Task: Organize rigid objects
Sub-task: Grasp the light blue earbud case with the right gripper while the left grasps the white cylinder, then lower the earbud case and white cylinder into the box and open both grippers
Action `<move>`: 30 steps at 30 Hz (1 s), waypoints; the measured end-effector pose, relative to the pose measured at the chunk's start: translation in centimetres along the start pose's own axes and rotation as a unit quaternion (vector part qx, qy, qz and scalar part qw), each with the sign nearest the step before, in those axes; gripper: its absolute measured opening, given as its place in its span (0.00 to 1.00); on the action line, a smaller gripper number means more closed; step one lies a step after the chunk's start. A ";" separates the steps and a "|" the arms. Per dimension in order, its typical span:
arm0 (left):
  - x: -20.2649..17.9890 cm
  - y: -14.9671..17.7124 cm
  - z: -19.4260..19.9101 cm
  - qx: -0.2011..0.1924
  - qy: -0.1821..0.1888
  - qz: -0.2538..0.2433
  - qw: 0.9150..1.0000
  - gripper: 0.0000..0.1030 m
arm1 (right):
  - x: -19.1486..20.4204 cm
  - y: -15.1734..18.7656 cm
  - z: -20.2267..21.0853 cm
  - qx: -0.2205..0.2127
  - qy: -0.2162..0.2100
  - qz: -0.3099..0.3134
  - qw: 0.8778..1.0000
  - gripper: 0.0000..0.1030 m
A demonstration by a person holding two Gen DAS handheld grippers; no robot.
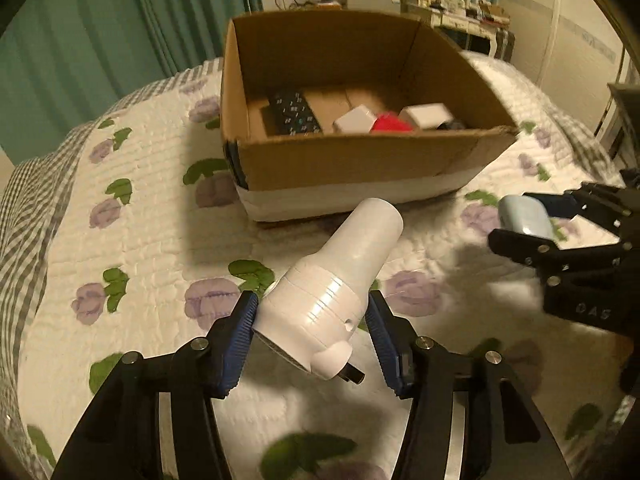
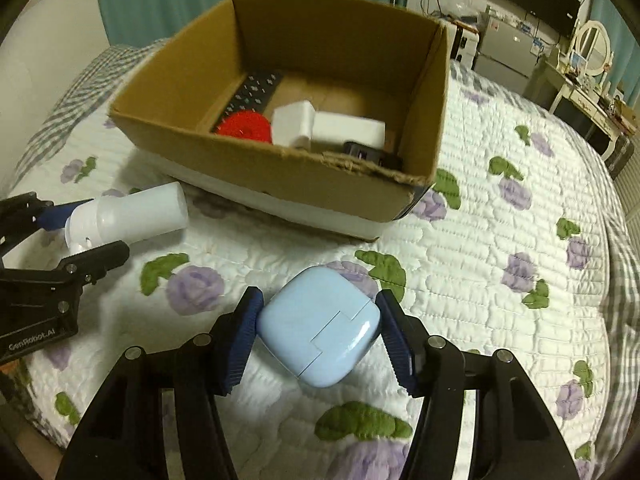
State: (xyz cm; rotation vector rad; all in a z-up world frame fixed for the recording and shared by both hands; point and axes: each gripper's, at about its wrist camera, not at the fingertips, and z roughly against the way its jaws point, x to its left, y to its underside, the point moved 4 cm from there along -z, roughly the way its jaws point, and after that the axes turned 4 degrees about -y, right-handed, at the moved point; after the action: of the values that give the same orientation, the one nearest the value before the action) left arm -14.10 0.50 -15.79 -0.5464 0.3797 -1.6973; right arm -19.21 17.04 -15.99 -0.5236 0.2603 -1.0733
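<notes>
My left gripper (image 1: 312, 312) is shut on a white hair-dryer-like device (image 1: 340, 280), held above the quilt in front of the cardboard box (image 1: 352, 164). My right gripper (image 2: 318, 316) is shut on a light blue rounded case (image 2: 320, 332), held to the right of the left one. Each gripper shows in the other's view: the right gripper (image 1: 520, 220) with the blue case (image 1: 524, 214), the left gripper (image 2: 88, 228) with the white device (image 2: 132, 216). The box (image 2: 280, 188) holds a black remote (image 1: 294, 114), a red disc (image 2: 244, 126), white blocks (image 2: 328, 126) and a dark item (image 2: 368, 156).
The box stands on a bed with a white quilt (image 2: 500, 240) printed with purple flowers and green leaves. Teal curtains (image 1: 100, 40) hang behind. A cluttered desk (image 1: 420, 0) and a vanity with mirror (image 2: 592, 64) stand past the bed's far side.
</notes>
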 end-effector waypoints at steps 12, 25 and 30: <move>-0.2 -3.2 8.0 -0.070 -0.008 0.070 0.995 0.54 | -0.2 -2.5 8.9 -0.088 0.000 -0.011 0.996 0.56; -1.0 -8.6 12.4 -0.115 -0.014 0.097 0.989 0.54 | -0.9 -9.9 18.1 -0.203 0.011 0.015 0.979 0.56; -1.0 -11.8 11.7 -0.126 -0.020 0.099 0.987 0.54 | -0.5 -12.9 18.4 -0.223 0.006 0.034 0.974 0.56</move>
State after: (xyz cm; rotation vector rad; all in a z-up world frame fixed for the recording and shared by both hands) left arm -17.20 4.33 0.13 -0.7034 0.6047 -1.4526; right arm -21.05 17.83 6.40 -0.9036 0.5335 -0.9518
